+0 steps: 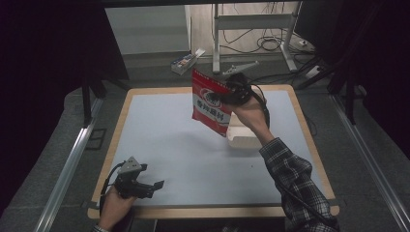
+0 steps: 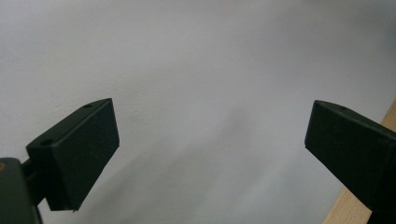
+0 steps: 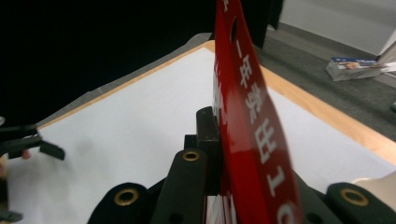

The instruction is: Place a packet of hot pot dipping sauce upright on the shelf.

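Observation:
A red snack packet with white print hangs in the air above the far middle of the table, tilted, with my right gripper shut on its upper right edge. In the right gripper view the packet stands edge-on, pinched between the black jaws of that gripper. My left gripper rests low at the table's front left corner, open, holding nothing. Seen from its own camera, the left gripper has its jaws wide apart over bare white tabletop.
A cream open box sits on the white table just below the packet. The wooden front edge lies close to the left gripper. On the floor beyond the table lie a small carton and cables near a white desk frame.

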`<state>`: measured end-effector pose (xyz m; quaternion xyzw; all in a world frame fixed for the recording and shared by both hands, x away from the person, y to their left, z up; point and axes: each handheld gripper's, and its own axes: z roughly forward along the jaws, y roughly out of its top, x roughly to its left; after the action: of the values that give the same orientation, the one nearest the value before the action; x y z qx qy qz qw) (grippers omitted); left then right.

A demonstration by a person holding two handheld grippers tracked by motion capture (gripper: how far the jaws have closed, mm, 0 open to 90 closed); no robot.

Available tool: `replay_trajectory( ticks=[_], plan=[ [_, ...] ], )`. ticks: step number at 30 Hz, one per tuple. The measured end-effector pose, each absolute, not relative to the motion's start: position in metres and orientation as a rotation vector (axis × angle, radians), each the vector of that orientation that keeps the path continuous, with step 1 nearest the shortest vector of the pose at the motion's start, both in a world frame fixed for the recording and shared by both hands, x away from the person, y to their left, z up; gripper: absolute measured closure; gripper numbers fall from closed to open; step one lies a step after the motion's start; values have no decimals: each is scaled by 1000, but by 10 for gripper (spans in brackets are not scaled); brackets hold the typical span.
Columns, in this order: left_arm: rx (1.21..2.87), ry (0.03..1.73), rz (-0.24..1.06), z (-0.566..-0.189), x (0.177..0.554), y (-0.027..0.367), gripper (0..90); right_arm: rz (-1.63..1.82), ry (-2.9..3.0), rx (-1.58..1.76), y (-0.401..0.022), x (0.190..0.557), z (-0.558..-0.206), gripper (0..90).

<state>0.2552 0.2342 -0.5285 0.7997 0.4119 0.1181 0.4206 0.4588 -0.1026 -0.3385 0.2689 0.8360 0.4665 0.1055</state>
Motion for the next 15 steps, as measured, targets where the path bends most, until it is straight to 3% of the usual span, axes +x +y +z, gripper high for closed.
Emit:
replay_trajectory(
  ticks=[15],
  plan=[
    [2005,1030,285,-529,256,234,30,1348,2397,877,-118,492,-339,881]
  ],
)
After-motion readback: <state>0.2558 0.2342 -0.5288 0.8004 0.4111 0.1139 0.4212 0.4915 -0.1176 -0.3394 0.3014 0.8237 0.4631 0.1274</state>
